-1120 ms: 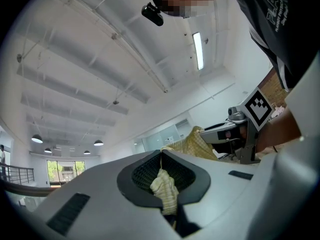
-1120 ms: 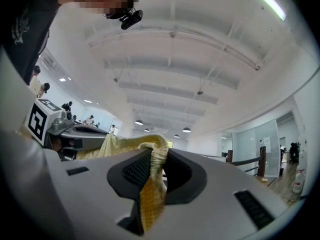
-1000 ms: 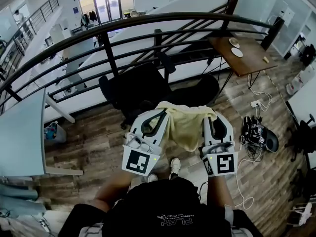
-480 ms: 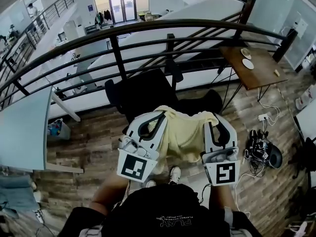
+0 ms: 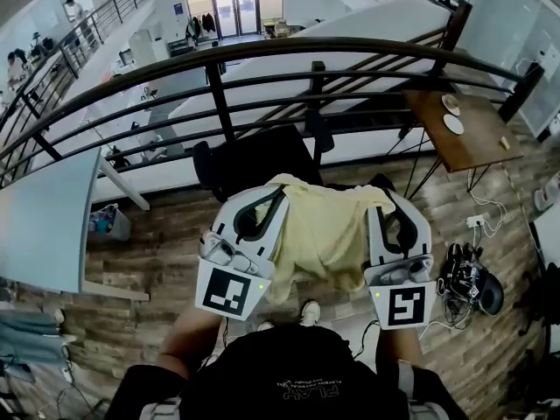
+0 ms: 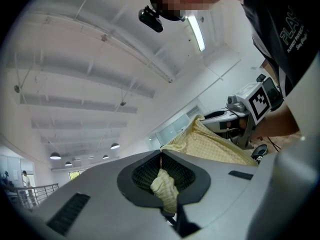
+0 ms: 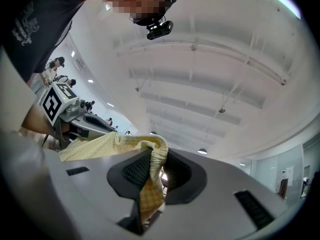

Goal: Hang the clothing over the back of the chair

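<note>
1. The left gripper [image 5: 276,194] is seen at centre-left of the head view, with its marker cube nearest the lower edge of the frame.
2. In the left gripper view its jaws are drawn almost fully together. A small bunch of fabric is pinched between the dark ribbed pads [image 6: 144,173].
3. The right gripper [image 5: 386,203] is seen at centre-right of the head view, level with the other one.
4. In the right gripper view its jaws are closed on a thicker fold of the same fabric. The fold is draped over the tip and trails down between the pads [image 7: 134,170].
5. The clothing [image 5: 322,234], a pale yellow checked garment, is held stretched between the two grippers at the centre of the head view. Its lower part hangs loose beneath them.
6. The chair [image 5: 258,157], a black office chair, is placed just above the clothing in the frame. Part of the chair is hidden behind the garment's top edge. Whether cloth and chair touch cannot be told.
7. A dark curved railing [image 5: 262,52] is seen beyond the chair, across the upper part of the frame.
8. A wooden table [image 5: 468,138] with two small plates is found at the upper right.
9. A shoe [image 5: 309,310] is visible on the plank floor, below the hanging cloth.
</note>
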`<control>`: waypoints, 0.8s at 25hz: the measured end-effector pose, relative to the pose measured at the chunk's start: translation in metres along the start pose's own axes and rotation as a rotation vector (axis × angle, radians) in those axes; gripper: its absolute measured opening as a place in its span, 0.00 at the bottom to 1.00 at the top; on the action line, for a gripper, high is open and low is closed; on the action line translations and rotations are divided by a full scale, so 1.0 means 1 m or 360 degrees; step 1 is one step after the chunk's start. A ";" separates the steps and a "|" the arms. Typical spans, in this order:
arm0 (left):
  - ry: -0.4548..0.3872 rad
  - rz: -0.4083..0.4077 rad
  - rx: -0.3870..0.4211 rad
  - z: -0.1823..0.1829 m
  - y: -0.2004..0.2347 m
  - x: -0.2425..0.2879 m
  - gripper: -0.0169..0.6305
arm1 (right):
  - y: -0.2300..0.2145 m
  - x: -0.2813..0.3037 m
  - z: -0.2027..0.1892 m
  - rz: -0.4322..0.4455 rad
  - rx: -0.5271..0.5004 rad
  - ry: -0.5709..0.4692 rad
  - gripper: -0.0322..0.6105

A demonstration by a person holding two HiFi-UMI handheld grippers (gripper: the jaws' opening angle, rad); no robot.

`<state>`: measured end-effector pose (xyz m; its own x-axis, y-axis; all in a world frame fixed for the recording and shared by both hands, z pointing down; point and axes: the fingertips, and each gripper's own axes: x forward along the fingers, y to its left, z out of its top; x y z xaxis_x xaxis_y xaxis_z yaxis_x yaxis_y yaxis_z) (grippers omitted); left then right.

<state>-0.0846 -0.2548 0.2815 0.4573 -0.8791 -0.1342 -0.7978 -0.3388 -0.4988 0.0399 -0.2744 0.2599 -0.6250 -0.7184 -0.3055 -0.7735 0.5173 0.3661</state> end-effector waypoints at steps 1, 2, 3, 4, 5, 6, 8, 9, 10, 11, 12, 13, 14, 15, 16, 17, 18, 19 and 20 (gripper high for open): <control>0.0006 0.0009 0.0008 0.000 0.002 0.003 0.05 | -0.002 0.003 0.000 0.0005 -0.0024 -0.0006 0.14; 0.0009 0.0020 0.0015 0.001 0.003 0.006 0.05 | -0.004 0.006 0.000 0.0012 -0.0046 -0.0010 0.14; 0.0010 0.0031 0.0021 0.001 0.005 0.008 0.05 | -0.005 0.009 0.000 0.0021 -0.0062 -0.0013 0.14; 0.0012 0.0041 0.0026 0.001 0.006 0.011 0.05 | -0.006 0.012 -0.001 0.0031 -0.0072 -0.0015 0.15; 0.0016 0.0051 0.0033 0.001 0.008 0.013 0.05 | -0.008 0.015 -0.002 0.0045 -0.0077 -0.0018 0.15; 0.0020 0.0060 0.0041 0.002 0.010 0.015 0.05 | -0.009 0.018 -0.002 0.0061 -0.0080 -0.0023 0.15; 0.0034 0.0082 0.0061 0.002 0.014 0.018 0.05 | -0.012 0.023 -0.003 0.0098 -0.0091 -0.0028 0.15; 0.0044 0.0095 0.0078 0.003 0.016 0.020 0.05 | -0.014 0.026 -0.004 0.0116 -0.0099 -0.0026 0.15; 0.0054 0.0109 0.0102 0.003 0.017 0.022 0.05 | -0.016 0.028 -0.005 0.0132 -0.0103 -0.0026 0.15; 0.0065 0.0121 0.0131 0.003 0.019 0.025 0.05 | -0.018 0.030 -0.005 0.0149 -0.0106 -0.0029 0.15; 0.0076 0.0132 0.0160 0.004 0.020 0.028 0.05 | -0.020 0.033 -0.007 0.0167 -0.0107 -0.0031 0.15; 0.0087 0.0142 0.0184 0.004 0.022 0.031 0.05 | -0.022 0.035 -0.008 0.0186 -0.0107 -0.0036 0.15; 0.0095 0.0153 0.0199 0.005 0.023 0.034 0.05 | -0.024 0.038 -0.010 0.0206 -0.0107 -0.0043 0.15; 0.0099 0.0164 0.0202 0.006 0.025 0.037 0.05 | -0.026 0.041 -0.011 0.0225 -0.0107 -0.0051 0.15; 0.0101 0.0171 0.0195 0.005 0.026 0.039 0.05 | -0.028 0.043 -0.013 0.0245 -0.0102 -0.0058 0.15; 0.0103 0.0174 0.0182 0.005 0.028 0.041 0.05 | -0.029 0.046 -0.015 0.0264 -0.0087 -0.0065 0.15; 0.0105 0.0174 0.0166 0.003 0.029 0.042 0.05 | -0.030 0.049 -0.017 0.0284 -0.0069 -0.0069 0.15; 0.0110 0.0175 0.0149 0.001 0.030 0.042 0.05 | -0.030 0.051 -0.019 0.0307 -0.0054 -0.0072 0.15; 0.0116 0.0178 0.0130 -0.001 0.031 0.041 0.05 | -0.030 0.053 -0.021 0.0329 -0.0042 -0.0076 0.15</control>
<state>-0.0909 -0.3019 0.2612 0.3350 -0.9330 -0.1317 -0.8063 -0.2116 -0.5523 0.0318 -0.3377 0.2508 -0.7750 -0.5749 -0.2623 -0.6254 0.6387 0.4483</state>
